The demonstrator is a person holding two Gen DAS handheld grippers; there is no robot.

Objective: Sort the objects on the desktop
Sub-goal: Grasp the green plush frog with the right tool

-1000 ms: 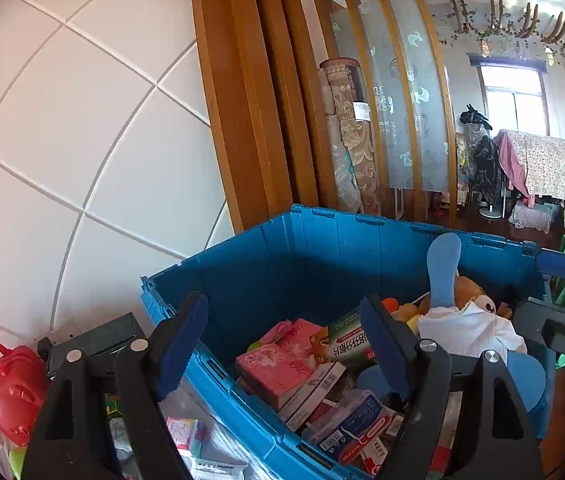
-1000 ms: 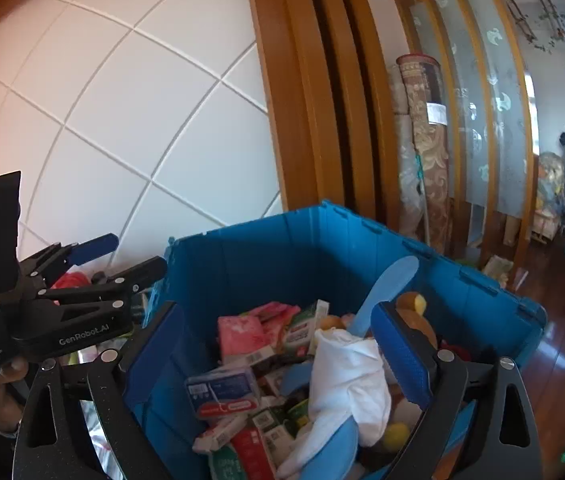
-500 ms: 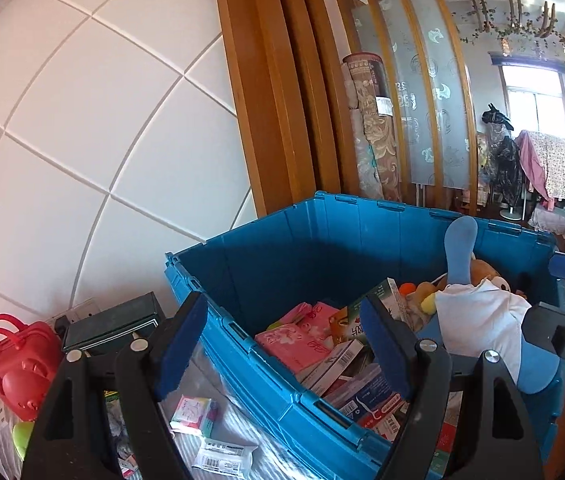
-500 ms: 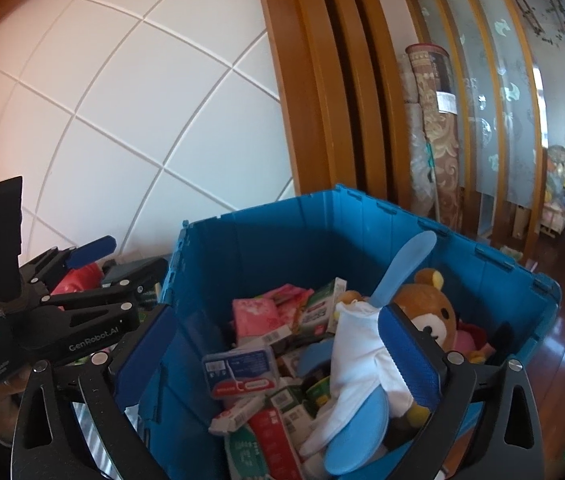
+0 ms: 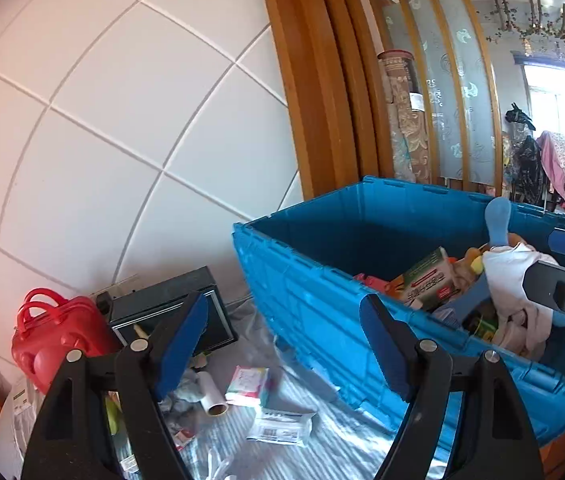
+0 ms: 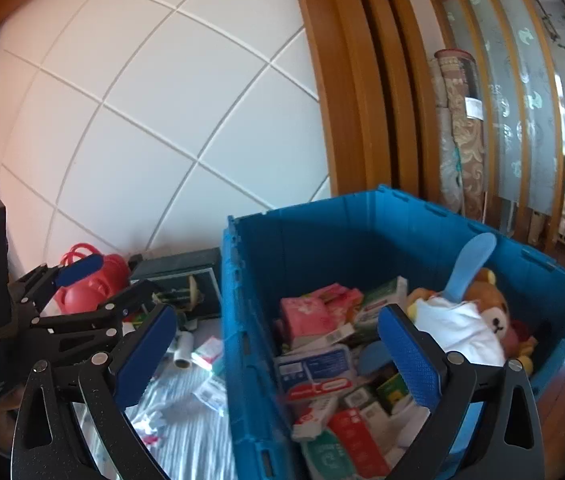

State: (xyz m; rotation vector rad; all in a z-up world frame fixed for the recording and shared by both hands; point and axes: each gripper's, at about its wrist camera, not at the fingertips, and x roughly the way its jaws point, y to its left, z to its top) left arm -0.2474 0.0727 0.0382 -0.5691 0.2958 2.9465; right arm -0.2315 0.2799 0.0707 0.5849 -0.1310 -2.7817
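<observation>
Both claws wide open, nothing held: left gripper over the striped cloth, right gripper over the blue crate; next loose item likely the small pink-green box on cloth just beside the crate wall; looks light, thin card, crushable; best pinched across the short sides; flat white packet and paper roll close by; red toy case and black box behind; crate wall tight on the right.

Blue crate full of boxes
</observation>
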